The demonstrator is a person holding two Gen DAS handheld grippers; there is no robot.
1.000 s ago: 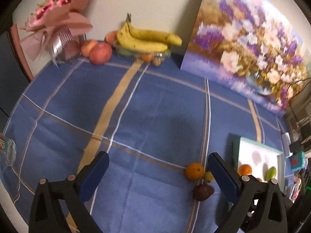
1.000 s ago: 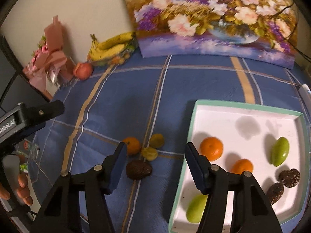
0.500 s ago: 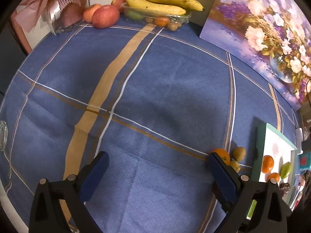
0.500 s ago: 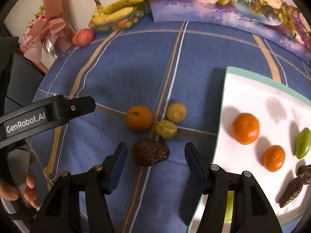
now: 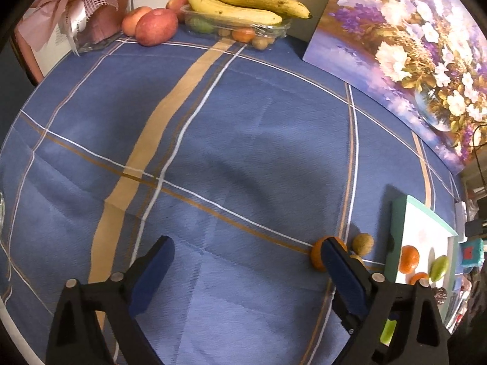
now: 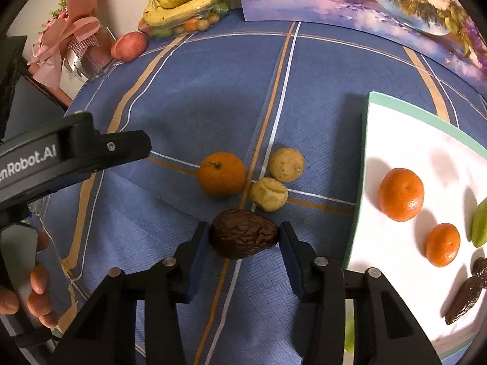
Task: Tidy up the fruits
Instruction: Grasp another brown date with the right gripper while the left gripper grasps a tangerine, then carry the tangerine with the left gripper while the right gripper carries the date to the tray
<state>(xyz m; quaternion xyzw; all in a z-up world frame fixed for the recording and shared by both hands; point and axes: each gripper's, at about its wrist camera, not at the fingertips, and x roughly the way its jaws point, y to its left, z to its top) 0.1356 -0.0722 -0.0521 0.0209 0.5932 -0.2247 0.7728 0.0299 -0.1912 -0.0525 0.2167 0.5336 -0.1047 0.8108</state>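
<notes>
- Dates and other small fruit lie loose on the bench; the one between the right tongs (image 6: pixel 244 237) is a dark brown, wrinkled date (image 6: pixel 243 236), oval, lying flat on the blue checked cloth (image 6: pixel 188 97).
- Right tongs' pads sit at either end of the date, touching or nearly so; whether they press it I cannot tell.
- Just beyond the date: an orange tangerine (image 6: pixel 221 178) with a short stem, and two pale tan, dimpled round fruits (image 6: pixel 269 194), (image 6: pixel 286 164), all close together.
- White tray (image 6: pixel 395 133) with a green rim lies to the right, holding two tangerines (image 6: pixel 401 194), (image 6: pixel 443 245), a green fruit at the edge and dark dates.
- Left tongs (image 5: pixel 248 270) are spread wide over bare cloth, holding nothing.
- Left wrist view shows the far end better: bananas (image 5: pixel 243 6) on a clear box of small fruit, apples (image 5: pixel 156 26), a flower painting (image 5: pixel 404 54). There the date is hidden; the loose tangerine peeks from behind the right-hand finger.
- Right wrist view alone shows the date, and a bare hand (image 6: pixel 33 292) gripping the other tool's handle.
</notes>
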